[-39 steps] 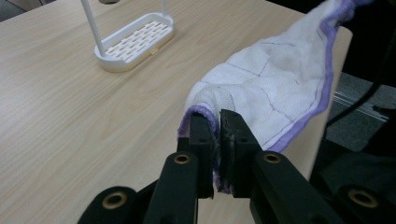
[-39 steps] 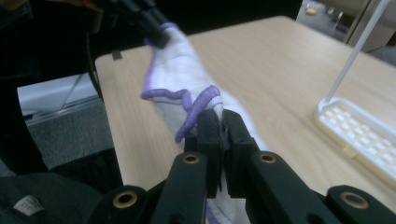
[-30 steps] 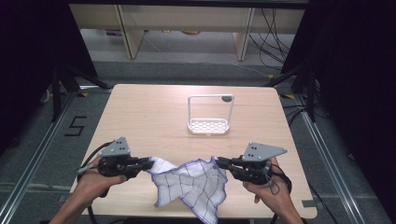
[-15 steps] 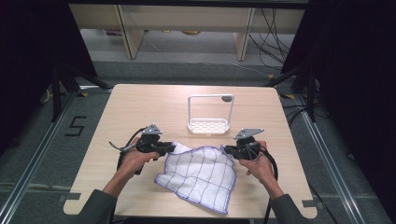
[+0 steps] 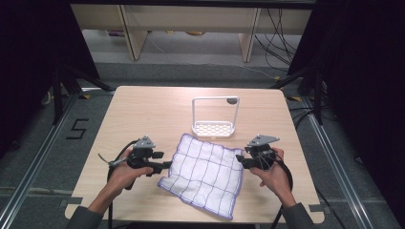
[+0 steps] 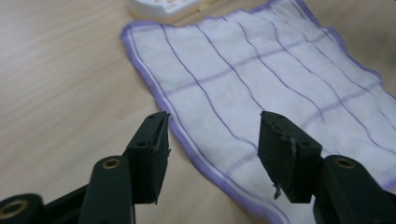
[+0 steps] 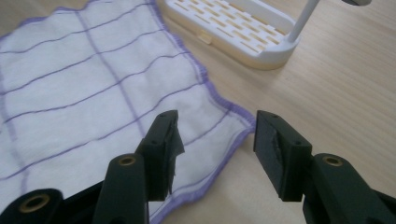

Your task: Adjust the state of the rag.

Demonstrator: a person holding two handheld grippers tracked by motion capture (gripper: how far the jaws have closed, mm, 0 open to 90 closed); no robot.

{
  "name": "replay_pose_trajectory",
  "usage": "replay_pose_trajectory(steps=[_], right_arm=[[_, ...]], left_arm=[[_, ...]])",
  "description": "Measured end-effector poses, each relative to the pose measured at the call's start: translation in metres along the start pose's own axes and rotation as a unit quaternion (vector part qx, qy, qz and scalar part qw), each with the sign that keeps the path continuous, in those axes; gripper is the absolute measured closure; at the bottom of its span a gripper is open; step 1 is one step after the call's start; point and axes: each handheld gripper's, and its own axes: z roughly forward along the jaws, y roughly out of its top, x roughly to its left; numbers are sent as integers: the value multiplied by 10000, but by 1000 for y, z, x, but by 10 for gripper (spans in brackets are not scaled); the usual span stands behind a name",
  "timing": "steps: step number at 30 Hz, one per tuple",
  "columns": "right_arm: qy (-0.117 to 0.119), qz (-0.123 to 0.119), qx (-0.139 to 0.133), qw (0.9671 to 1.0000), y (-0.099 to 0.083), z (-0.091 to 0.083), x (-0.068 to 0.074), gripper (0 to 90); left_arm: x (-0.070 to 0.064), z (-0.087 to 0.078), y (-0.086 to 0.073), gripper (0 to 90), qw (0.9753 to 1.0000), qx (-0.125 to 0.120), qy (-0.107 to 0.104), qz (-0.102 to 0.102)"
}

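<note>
**Cloth spread flat, both grippers open at its edges**

We see the white cloth with purple grid lines (image 5: 205, 174) lying spread on the table (image 5: 143, 114) in the lower middle of the high view, just below the white slotted rack (image 5: 213, 128). Spreading looks done; any folding or putting away is, we judge, still ahead. Our left gripper (image 5: 165, 165) sits at the cloth's left edge, jaws wide apart and holding nothing, the purple hem running between them. Our right gripper (image 5: 240, 161) straddles the right corner, equally wide open and empty.
</note>
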Motion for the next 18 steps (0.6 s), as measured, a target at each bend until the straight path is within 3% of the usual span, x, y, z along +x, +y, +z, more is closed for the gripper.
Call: replay_pose_trajectory(steps=[3,4,5,9,10,11,12,13,14,17,18], right_arm=[[97,-65,-8,9999,-6,-10,11,499],[232,-223,-43,9995,-12,-18,24,497],[232,-223,-43,9995,-12,-18,24,497],[638,-429,-73,9970,-25,-25,55,502],[865,-492,-15,9950,-30,-26,69,506],[865,-492,-15,9950,-30,-26,69,506],[1051,-615,19,9926,-35,-24,80,509],[1051,-615,19,9926,-35,-24,80,509],[1231,-715,127,9897,-40,-23,91,524],[1319,-835,254,9874,-43,-22,97,544],[1385,-864,305,9861,-46,-21,102,560]], left_arm=[[-12,-13,-17,422,9999,26,-161,51],[-17,-16,-22,425,9999,17,-161,52],[-20,-20,-27,425,9997,81,-200,105],[-35,-28,-40,458,9992,65,-363,127],[-38,-29,-43,520,9990,168,-254,320],[-38,-29,-43,549,9990,168,-254,320],[-39,-28,-46,610,9988,209,-177,416],[-39,-27,-47,610,9985,257,-189,454],[-39,-25,-49,715,9983,276,-166,478],[-39,-20,-51,794,9964,486,-153,683],[-42,-18,-52,831,9968,427,-205,643]])
